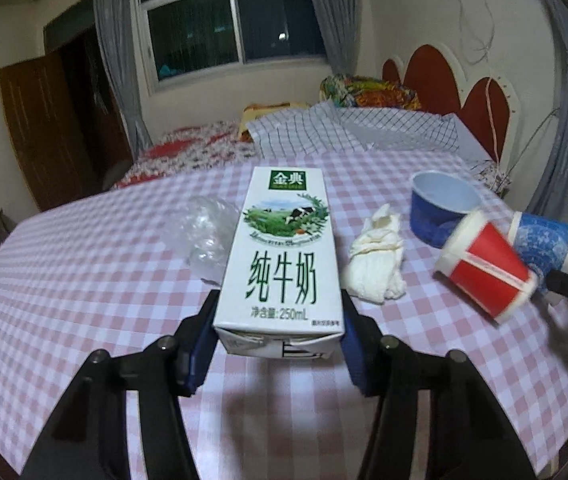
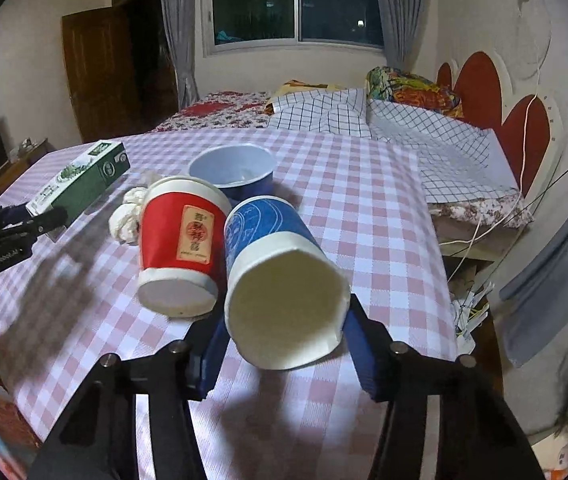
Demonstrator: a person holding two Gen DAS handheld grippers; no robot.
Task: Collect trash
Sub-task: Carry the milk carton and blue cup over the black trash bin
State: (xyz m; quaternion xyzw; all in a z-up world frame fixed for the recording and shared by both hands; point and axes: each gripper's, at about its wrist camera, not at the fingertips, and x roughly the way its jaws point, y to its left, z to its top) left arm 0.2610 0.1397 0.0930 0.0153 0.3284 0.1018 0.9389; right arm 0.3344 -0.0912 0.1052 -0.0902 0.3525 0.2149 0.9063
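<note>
Left tool (image 1: 280, 344) is clamped on a white 250 mL milk carton (image 1: 282, 256), blue pads squeezing its two sides near the bottom end. The carton points straight away from the camera and is held up over the pink-and-white checked desk (image 1: 84, 280). In the right wrist view you can see the same carton (image 2: 80, 184) off to the left, green side showing, with the left tool (image 2: 24, 220) gripping its near end.

Right tool (image 2: 284, 344) is closed around a blue paper cup (image 2: 280, 276), lying sideways in the grip with its open mouth facing the camera. The rim looks a bit squashed out of round. A red paper cup (image 2: 182, 248) is tipped over just beside the blue one, touching or nearly touching it, bottom toward the camera. From the left wrist view the red cup (image 1: 487, 264) looks blurry, and I can't tell if it's resting on the desk or off it.

Other trash on the desk: a crumpled white tissue (image 1: 375, 260) right of the carton, a scrunched clear plastic bag (image 1: 208, 236) left of it, and a blue paper bowl (image 1: 443, 208) standing upright behind the cups. A bed with a checked sheet (image 1: 355, 132) sits behind the desk.
</note>
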